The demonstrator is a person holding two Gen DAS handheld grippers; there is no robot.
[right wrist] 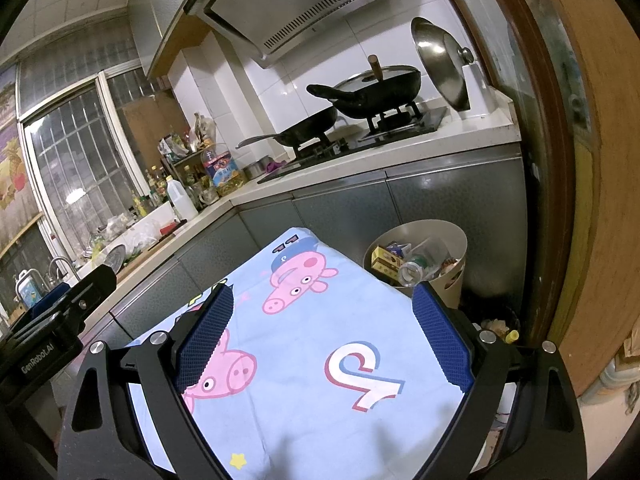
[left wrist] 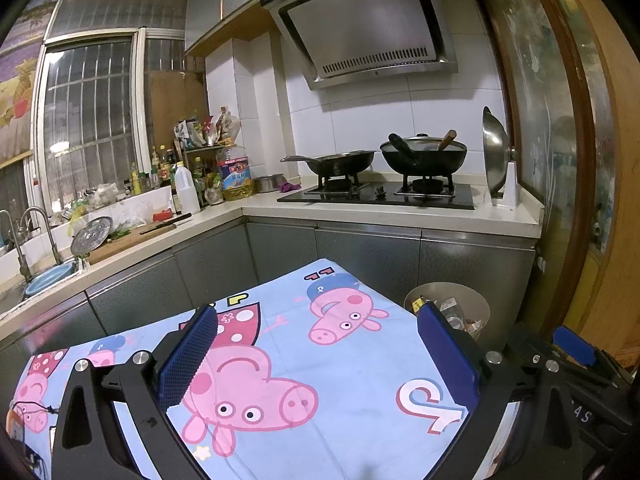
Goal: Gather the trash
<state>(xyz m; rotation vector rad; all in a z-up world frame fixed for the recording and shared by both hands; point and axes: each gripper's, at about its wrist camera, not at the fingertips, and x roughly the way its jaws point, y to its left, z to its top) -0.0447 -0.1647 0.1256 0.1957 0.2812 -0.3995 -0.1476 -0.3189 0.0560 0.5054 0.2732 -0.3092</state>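
**Both tongs spread wide over a bare cloth, bin at the far right corner**

The left tongs (left wrist: 316, 344) and the right tongs (right wrist: 322, 336) hang released, blue pads far apart, with nothing between them. Under both lies a light blue cartoon-pig cloth (left wrist: 360, 368) covering a small worktop; its surface is bare from the near edge to its far edge, so there is free room across it. The cloth's far edge ends close before the grey cabinet fronts (left wrist: 360, 256), leaving only a narrow dark gap.

The trash bin (right wrist: 440, 236), a round beige tub, stands upright on the floor just past the cloth's far right corner, close to the cabinets, with its open mouth up. It is filled: a clear plastic bottle (right wrist: 414, 268) lies tilted on top, its long axis running toward the near left, and a yellow carton (right wrist: 384, 262) sits beside it on the left. To the right, a wooden door frame (right wrist: 560, 160) closes off the space near the bin.
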